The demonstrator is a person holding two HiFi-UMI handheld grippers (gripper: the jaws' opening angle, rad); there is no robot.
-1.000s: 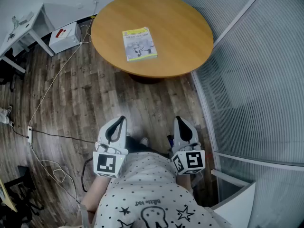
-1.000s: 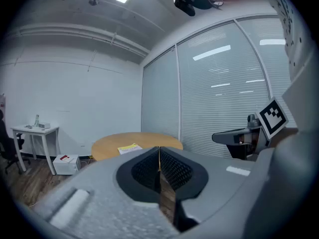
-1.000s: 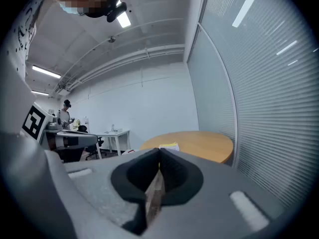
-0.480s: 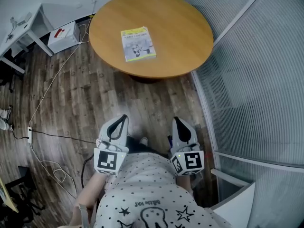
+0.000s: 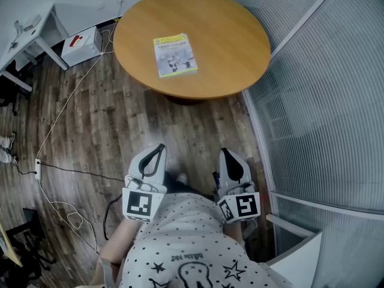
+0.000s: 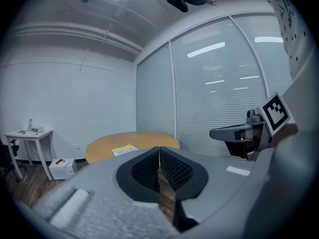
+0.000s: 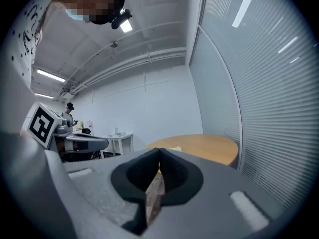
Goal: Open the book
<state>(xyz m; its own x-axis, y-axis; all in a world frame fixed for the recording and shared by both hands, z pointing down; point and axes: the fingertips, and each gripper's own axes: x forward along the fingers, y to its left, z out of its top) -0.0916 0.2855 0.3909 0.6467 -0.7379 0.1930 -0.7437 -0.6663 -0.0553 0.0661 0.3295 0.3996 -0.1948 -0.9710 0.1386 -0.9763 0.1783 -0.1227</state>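
A closed book (image 5: 175, 54) with a yellow and white cover lies flat on the round wooden table (image 5: 234, 47), left of its middle. From the left gripper view the book (image 6: 123, 150) shows small and far ahead on the table (image 6: 149, 141). Both grippers are held low near the person's waist, far short of the table. My left gripper (image 5: 158, 149) is shut with nothing in it, jaws meeting tip to tip. My right gripper (image 5: 224, 152) is shut and empty too. In the right gripper view the table (image 7: 209, 148) lies ahead beyond the closed jaws.
A frosted glass partition (image 5: 324, 101) curves along the right. A white desk (image 5: 30, 38) and a white box (image 5: 83, 45) stand at the far left. Cables (image 5: 54, 131) trail over the wood floor between me and the table.
The left gripper has shifted slightly right and forward. The book and the right gripper stand as before.
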